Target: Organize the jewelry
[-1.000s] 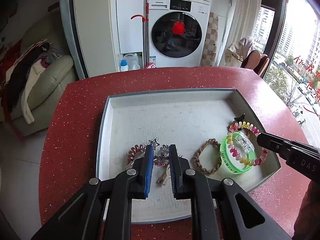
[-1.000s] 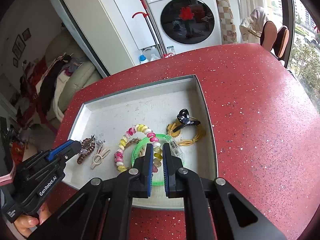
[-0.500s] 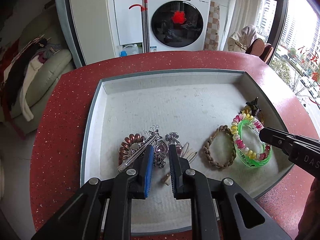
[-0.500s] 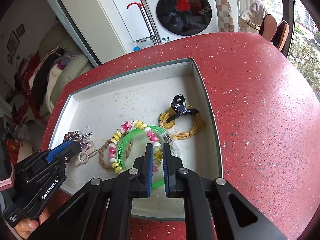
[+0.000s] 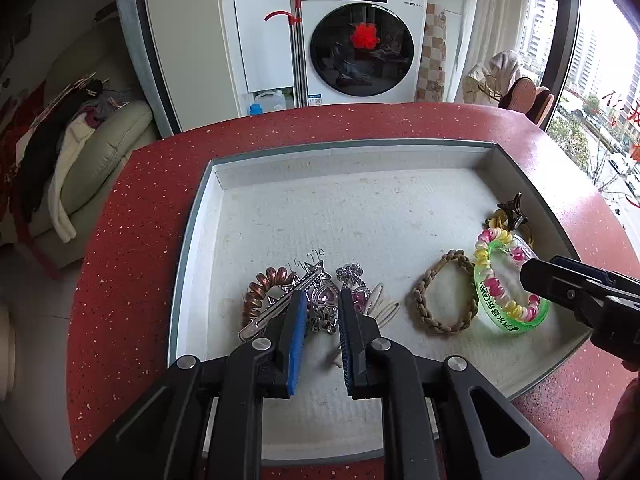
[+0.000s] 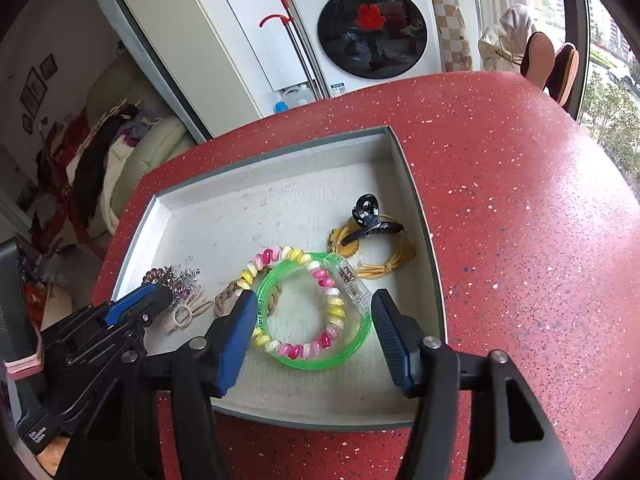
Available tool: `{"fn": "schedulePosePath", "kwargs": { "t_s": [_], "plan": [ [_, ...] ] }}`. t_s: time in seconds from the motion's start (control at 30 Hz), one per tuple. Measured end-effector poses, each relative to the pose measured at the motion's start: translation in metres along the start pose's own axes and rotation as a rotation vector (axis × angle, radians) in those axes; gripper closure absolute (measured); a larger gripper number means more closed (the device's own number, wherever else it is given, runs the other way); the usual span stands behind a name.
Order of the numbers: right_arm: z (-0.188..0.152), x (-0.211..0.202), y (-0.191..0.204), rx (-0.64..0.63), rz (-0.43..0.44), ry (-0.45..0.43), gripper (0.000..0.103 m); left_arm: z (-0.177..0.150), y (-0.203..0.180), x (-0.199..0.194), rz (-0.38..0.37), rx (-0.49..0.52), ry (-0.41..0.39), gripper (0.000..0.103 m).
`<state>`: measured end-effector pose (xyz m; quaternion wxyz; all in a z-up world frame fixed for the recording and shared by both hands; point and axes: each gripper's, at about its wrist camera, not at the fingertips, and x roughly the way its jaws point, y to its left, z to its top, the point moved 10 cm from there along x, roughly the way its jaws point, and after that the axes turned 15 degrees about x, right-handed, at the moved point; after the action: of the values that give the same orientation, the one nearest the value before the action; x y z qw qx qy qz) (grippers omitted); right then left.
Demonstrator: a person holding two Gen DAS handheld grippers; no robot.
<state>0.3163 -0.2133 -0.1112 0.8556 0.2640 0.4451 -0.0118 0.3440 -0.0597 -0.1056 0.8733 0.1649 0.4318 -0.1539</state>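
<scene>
Your tray [image 6: 416,184] on red worktop [image 6: 520,220] holds green bangle [image 6: 352,354], bead bracelet [image 6: 332,312], braided band [image 5: 444,292], hair clips [image 5: 320,300]. Your right hand-held gripper [image 6: 314,330] spread wide around bangle; left hand-held gripper [image 5: 320,334] slightly apart over clips.

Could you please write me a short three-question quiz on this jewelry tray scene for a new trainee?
1. True or false: the right gripper is open.
2. What lies draped across the green bangle?
A. black claw clip
B. pink-and-yellow spiral band
C. braided band
3. Which cluster do the left gripper fingers point at?

Key: 1 true. 2 B. 3 The silver-and-pink hair clips, in the tray.
</scene>
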Motion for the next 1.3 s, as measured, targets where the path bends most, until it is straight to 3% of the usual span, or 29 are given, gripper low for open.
{"fn": "schedulePosePath", "kwargs": {
  "t_s": [0.5, 0.53, 0.57, 0.6, 0.67, 0.77, 0.97, 1.3],
  "plan": [
    [0.0, -0.014, 0.003, 0.013, 0.019, -0.028, 0.039, 0.01, 0.001, -0.02, 0.035, 0.003, -0.057, 0.065],
    [0.0, -0.014, 0.003, 0.013, 0.019, -0.028, 0.039, 0.01, 0.002, -0.021, 0.045, 0.005, -0.06, 0.032],
    [0.001, -0.014, 0.003, 0.012, 0.021, -0.027, 0.039, 0.01, 0.004, -0.024, 0.059, -0.001, -0.068, 0.009],
    [0.001, -0.014, 0.003, 0.01, 0.021, -0.028, 0.039, 0.011, 0.008, -0.03, 0.083, -0.013, -0.095, 0.0],
    [-0.001, -0.015, 0.002, 0.005, 0.013, -0.029, 0.039, 0.015, 0.011, -0.041, 0.104, -0.015, -0.14, 0.0],
    [-0.006, -0.018, 0.004, -0.001, 0.012, -0.031, 0.038, 0.014, 0.013, -0.046, 0.099, -0.01, -0.134, 0.0],
    [-0.014, -0.035, 0.009, -0.056, -0.005, -0.094, 0.021, 0.001, 0.02, -0.052, 0.097, -0.04, -0.12, 0.0],
    [-0.033, -0.067, 0.021, -0.124, -0.007, -0.243, 0.016, -0.031, 0.019, -0.073, 0.098, -0.081, -0.12, 0.0]
  ]
}}
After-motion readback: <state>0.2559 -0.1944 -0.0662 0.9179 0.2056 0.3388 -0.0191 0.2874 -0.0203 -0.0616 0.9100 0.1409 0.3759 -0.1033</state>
